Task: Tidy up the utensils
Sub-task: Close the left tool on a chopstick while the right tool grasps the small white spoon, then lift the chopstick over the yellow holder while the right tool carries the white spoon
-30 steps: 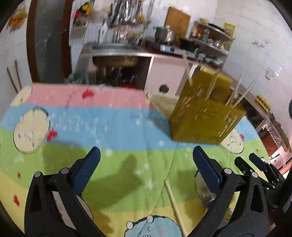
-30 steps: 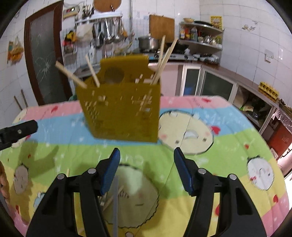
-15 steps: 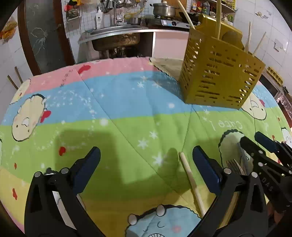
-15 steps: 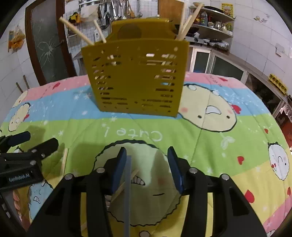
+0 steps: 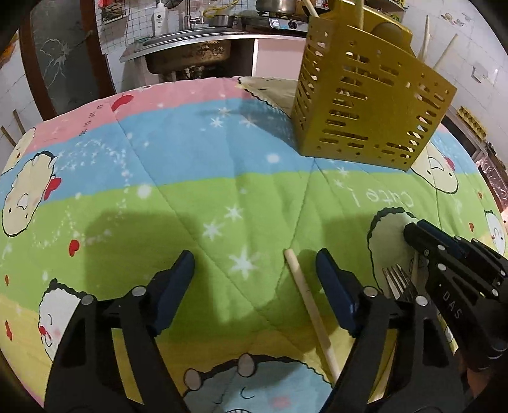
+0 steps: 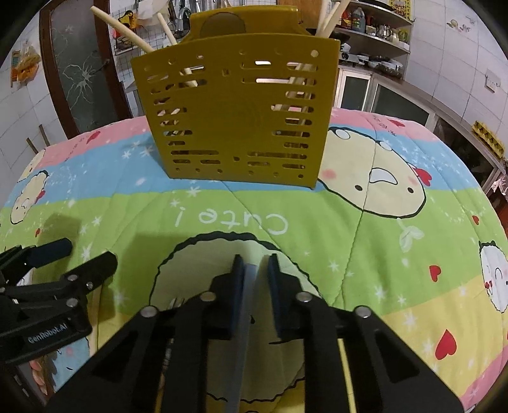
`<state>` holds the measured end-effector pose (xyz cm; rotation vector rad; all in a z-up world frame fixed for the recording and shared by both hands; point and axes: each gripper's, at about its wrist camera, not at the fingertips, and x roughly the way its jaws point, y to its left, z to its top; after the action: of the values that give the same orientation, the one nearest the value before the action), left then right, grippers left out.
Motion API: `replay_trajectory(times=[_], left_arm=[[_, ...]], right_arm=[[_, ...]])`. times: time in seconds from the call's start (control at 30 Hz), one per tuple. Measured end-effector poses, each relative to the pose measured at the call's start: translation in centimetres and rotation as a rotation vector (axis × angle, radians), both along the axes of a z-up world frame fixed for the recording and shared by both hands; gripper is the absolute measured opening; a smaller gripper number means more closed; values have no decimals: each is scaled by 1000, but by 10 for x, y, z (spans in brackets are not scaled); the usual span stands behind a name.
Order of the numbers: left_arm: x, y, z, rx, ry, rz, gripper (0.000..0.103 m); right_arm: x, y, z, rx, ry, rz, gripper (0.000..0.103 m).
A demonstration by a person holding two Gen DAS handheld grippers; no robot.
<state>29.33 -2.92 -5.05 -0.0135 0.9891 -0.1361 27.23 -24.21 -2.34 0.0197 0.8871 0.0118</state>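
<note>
Caddy (image 6: 235,117) stands beyond; fork (image 5: 397,281) lies beside chopstick (image 5: 309,313).

White-tiled kitchen (image 5: 12,104); steel sink (image 5: 187,44).

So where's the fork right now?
In the left wrist view the fork lies on the colourful quilt at the lower right, between the wooden chopstick and the right hand-held gripper, nearer than the yellow basket.

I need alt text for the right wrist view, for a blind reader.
The right claw is closed on a thin grey-blue utensil handle above a colourful cartoon quilt. Behind stands a yellow slotted holder containing chopsticks.
</note>
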Motion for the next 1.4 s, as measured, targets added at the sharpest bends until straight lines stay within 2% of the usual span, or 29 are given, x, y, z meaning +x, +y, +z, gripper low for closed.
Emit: replay_trajectory(times=[0.17, 0.23, 0.33, 0.4, 0.7, 1.03, 1.23, 1.4], left_arm=[[-1, -6, 1, -17, 19, -6, 61], [-2, -9, 1, -18, 23, -21, 47], [-3, -14, 2, -19, 28, -33, 35], [-4, -16, 2, -13, 28, -37, 33], [3, -11, 4, -36, 17, -29, 10], [0, -9, 15, -43, -26, -32, 6], [-8, -16, 38, -38, -100, -47, 6], [-18, -23, 63, -9, -192, -58, 5]], right_arm=[[-1, -6, 0, 3, -5, -11, 9], [-1, -7, 0, 2, -8, -16, 9], [-2, -10, 1, 0, -13, -23, 9], [-3, -12, 1, 1, -16, -27, 9], [-8, -17, 8, 2, -38, -42, 9], [-17, -27, 25, 3, -81, -64, 9], [-24, -31, 41, 7, -125, -71, 9], [-30, -31, 58, -8, -174, -71, 8]])
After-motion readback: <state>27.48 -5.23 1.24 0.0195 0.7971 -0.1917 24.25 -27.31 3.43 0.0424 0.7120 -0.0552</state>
